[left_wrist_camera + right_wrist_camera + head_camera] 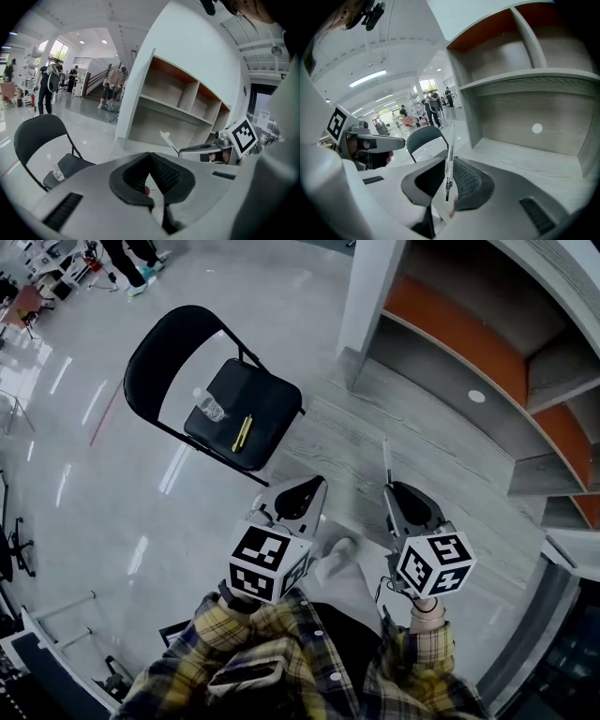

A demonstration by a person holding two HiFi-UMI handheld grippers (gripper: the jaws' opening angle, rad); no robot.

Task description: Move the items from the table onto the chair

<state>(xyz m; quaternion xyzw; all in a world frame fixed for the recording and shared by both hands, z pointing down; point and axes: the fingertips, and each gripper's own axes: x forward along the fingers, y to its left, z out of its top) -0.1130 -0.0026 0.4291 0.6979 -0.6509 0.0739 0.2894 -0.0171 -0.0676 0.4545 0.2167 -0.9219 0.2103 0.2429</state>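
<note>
Floor: a glossy pale floor (141, 512) was seen across an open hall, meeting a grey wood-grain strip at the foot of a shelf unit (487, 362) with orange-backed compartments.
Room: people (131, 263) were seen standing far off across the hall.
Chair: a black folding chair (267, 409) stood on the glossy floor, ahead and to the left of both grippers and well apart from them.
On the seat: a small clear bottle (211, 407) lay near the seat's back edge, and a yellow pen (242, 432) lay beside it, nearer the front edge.
Right gripper: the right gripper (449, 173) was clamped on a clear pen (449, 164), which stood upright between the pads with its upper end reaching past the jaw tips; the chair was seen beyond it.
Left gripper: the left gripper (150, 161) was closed pad to pad with nothing between the jaws, and was held beside the right one.
Writing: black-and-white square markers were carried on each gripper's cube; print on the clear pen was too small to be read.
</note>
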